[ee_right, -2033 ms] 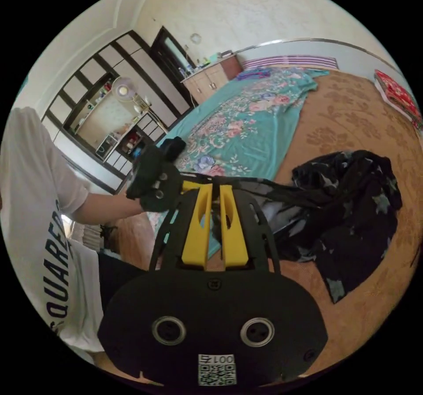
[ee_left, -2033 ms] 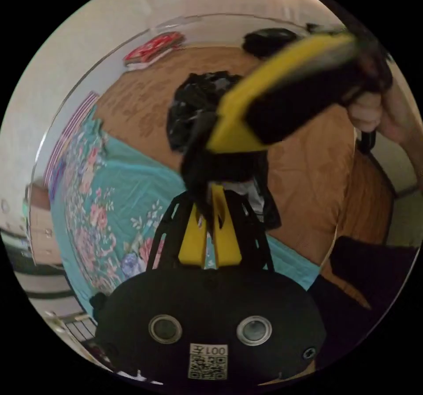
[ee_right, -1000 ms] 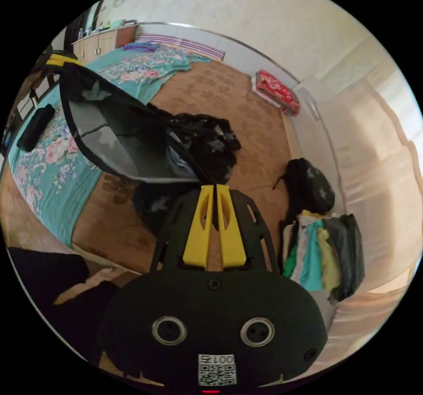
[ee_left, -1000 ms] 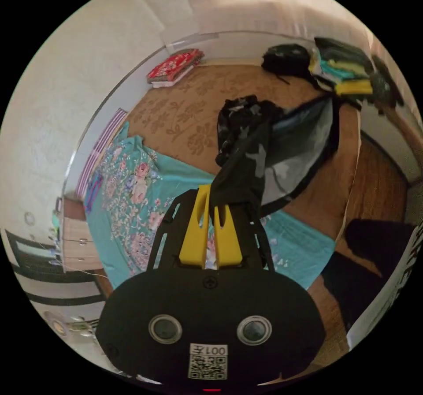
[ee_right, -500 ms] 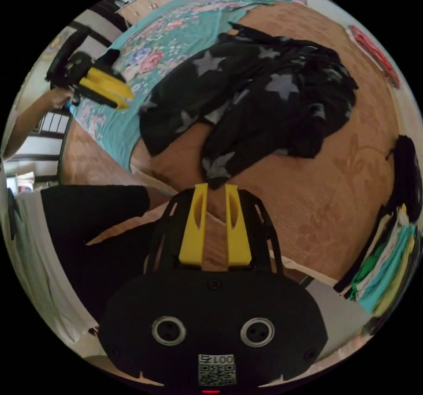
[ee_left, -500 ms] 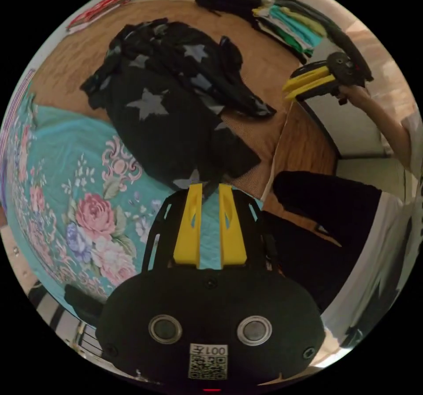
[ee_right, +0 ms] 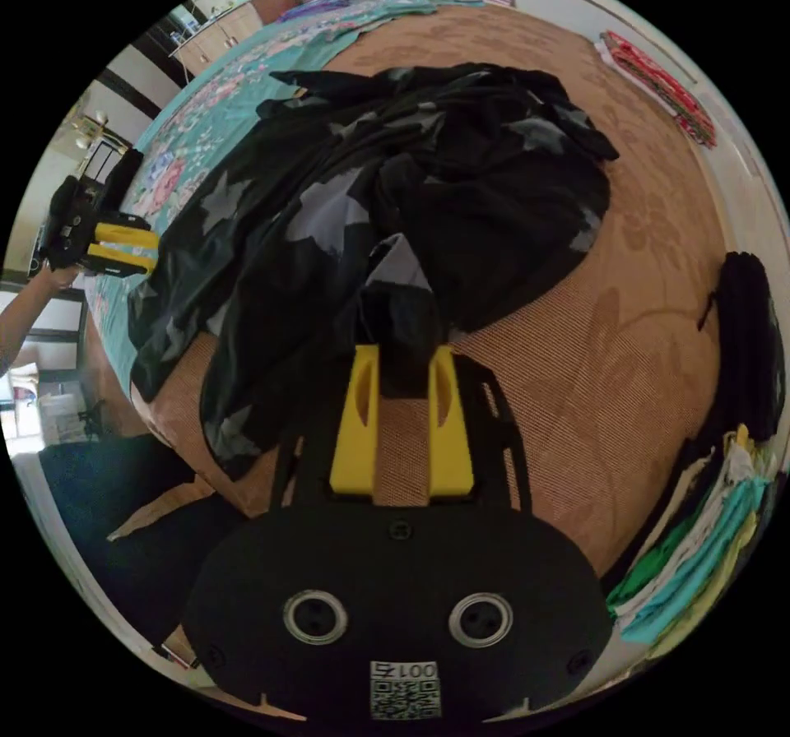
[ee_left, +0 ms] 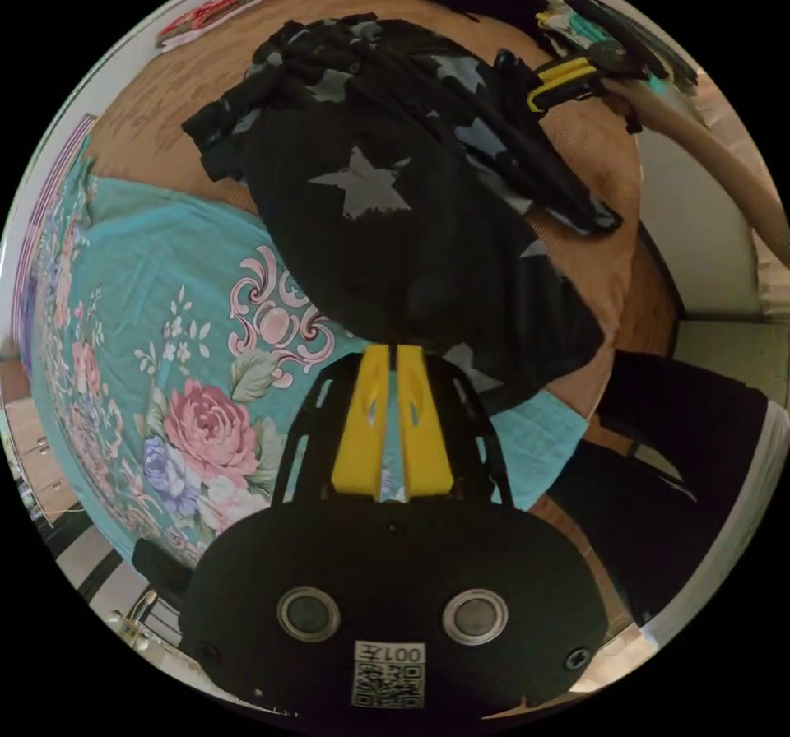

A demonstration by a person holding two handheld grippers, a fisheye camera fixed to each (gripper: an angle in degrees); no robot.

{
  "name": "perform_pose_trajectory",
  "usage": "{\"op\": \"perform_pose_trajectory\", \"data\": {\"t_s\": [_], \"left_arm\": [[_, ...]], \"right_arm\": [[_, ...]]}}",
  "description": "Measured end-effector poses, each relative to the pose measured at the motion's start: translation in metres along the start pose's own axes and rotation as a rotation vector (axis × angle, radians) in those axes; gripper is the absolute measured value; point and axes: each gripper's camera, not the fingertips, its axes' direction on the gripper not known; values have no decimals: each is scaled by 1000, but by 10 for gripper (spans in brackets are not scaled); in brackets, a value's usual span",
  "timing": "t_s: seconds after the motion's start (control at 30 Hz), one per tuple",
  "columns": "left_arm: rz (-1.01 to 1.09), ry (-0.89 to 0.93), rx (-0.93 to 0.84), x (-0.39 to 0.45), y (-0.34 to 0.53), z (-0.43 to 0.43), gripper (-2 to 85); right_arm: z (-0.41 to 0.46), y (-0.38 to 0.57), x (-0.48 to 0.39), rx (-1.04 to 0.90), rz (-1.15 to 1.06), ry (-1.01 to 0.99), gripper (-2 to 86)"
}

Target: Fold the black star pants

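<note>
The crumpled black fabric pants point(ee_left: 395, 219) carry pale grey stars. They lie on a tan woven bed mat point(ee_right: 592, 342) with a leaf pattern, beside a teal cotton sheet point(ee_left: 156, 293) printed with pink and lilac flowers.

Tips of the left tool point(ee_left: 393, 348) masked by a fold of the black star pants point(ee_left: 395, 219); whether cloth is pinched cannot be told; clothes stack point(ee_right: 699, 548) cut by the right gripper view's rim
</note>
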Motion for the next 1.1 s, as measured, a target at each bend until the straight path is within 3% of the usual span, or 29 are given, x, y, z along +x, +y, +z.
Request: {"op": "perform_pose_trajectory", "data": {"t_s": [0.27, 0.43, 0.5, 0.57, 0.67, 0.83, 0.93, 1.1], "left_arm": [[-159, 258, 126, -40, 52, -31, -9], [-352, 529, -35, -61, 106, 1, -9], [-463, 778, 100, -78, 123, 12, -9], [-501, 863, 291, -102, 119, 7, -9], [-329, 751, 494, -158, 62, -32, -9], [-187, 498, 802, -235, -32, -145, -9], [-237, 396, 946, -252, -43, -210, -9], [-271, 378, 999, -245, -25, -248, -9]], "right_arm": [[-129, 74, 4, 77, 87, 55, 31], [-125, 160, 35, -315, 348, -317, 29], [-123, 179, 44, -384, 422, -436, 29], [-138, 177, 58, -290, 442, -477, 30], [-186, 132, 109, -3, 370, -489, 30], [-328, 24, 211, 456, 248, -224, 31], [-405, 10, 236, 611, 265, -191, 31], [-460, 16, 242, 614, 226, -112, 33]]}}
